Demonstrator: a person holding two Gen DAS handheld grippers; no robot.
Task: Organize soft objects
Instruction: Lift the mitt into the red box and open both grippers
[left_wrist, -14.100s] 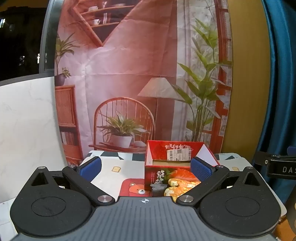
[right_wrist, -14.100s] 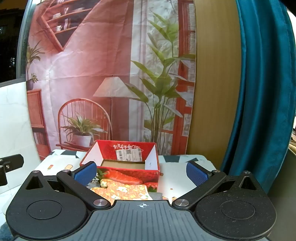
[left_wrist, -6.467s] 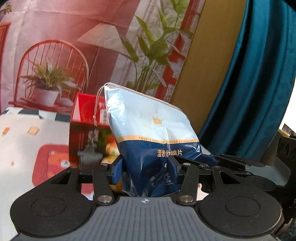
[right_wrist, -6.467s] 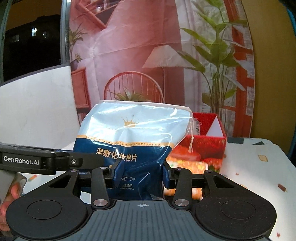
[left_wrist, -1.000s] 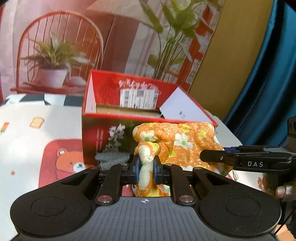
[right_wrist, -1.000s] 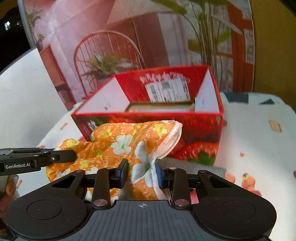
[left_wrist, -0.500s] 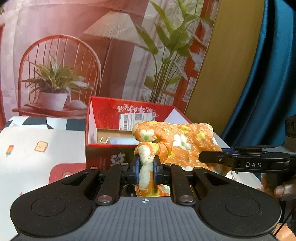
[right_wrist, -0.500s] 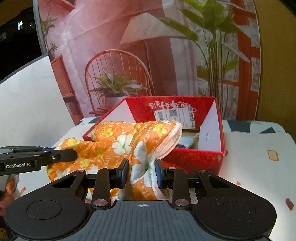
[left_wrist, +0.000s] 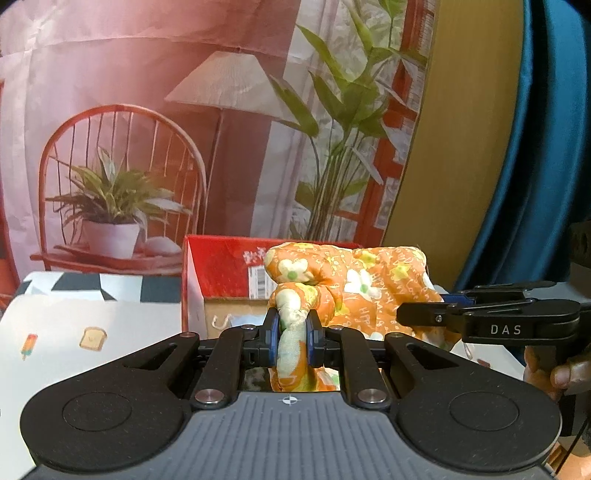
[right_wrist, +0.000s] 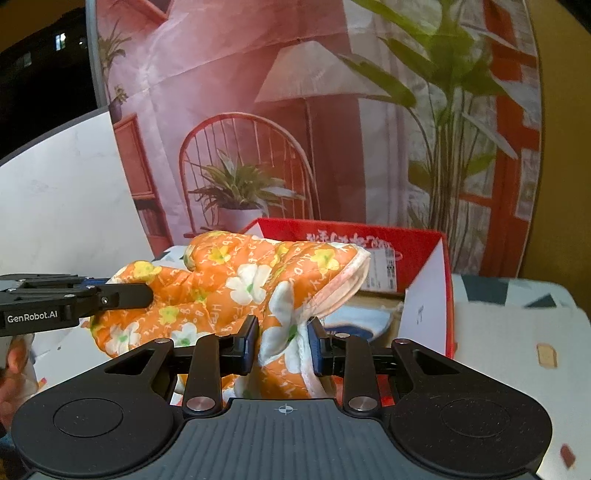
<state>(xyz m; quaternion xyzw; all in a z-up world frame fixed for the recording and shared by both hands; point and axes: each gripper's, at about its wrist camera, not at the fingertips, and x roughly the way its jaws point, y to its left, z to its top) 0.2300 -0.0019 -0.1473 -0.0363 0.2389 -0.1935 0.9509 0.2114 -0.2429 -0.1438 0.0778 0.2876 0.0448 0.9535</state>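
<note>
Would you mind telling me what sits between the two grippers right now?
The orange floral oven mitt spans that stretch: the left gripper pinches its thumb end, the right gripper its cuff end. Both wrist views show it, above the red box.

A staged tabletop recording set made to look like a home. A printed fabric backdrop (left_wrist: 192, 122), visibly creased, shows a painted lamp, chair and potted plants. Beside it hang a teal curtain (left_wrist: 546, 155) and a plain white panel (right_wrist: 62, 192). A cartoon-print tablecloth (left_wrist: 92, 325) covers the table.
</note>
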